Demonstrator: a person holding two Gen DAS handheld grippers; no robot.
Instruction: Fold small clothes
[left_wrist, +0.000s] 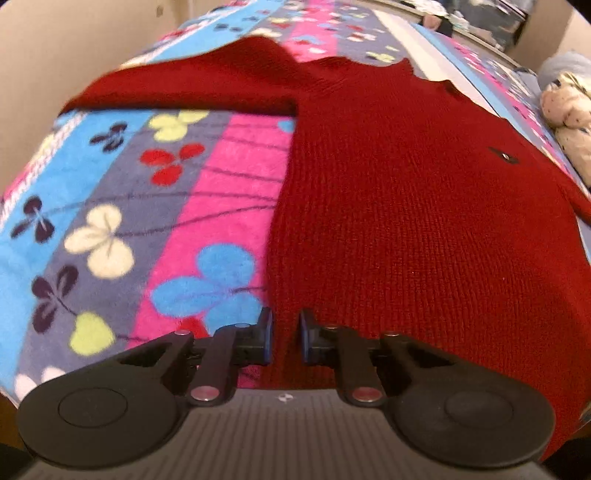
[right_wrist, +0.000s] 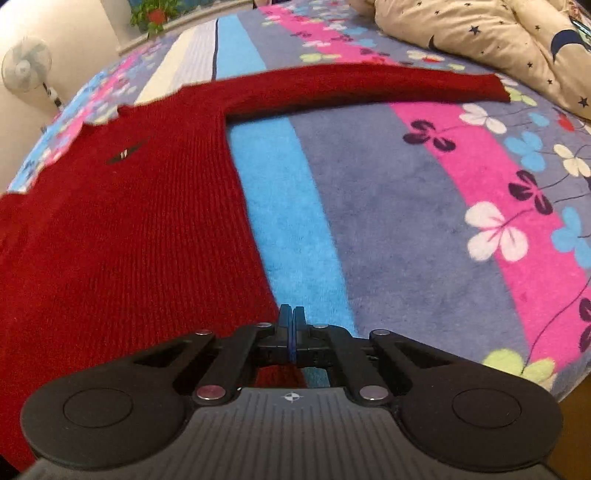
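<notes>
A small red knit sweater lies flat on a bed blanket, sleeves stretched out sideways. In the left wrist view my left gripper is at the sweater's bottom left corner, jaws a narrow gap apart with the red hem between them. In the right wrist view the sweater fills the left side and its sleeve runs to the right. My right gripper is at the bottom right corner of the hem, jaws pressed together at the fabric's edge.
The colourful striped clover-print blanket covers the bed. A beige star-print duvet lies bunched at the far right; it also shows in the left wrist view. A white standing fan and a plant stand beyond the bed.
</notes>
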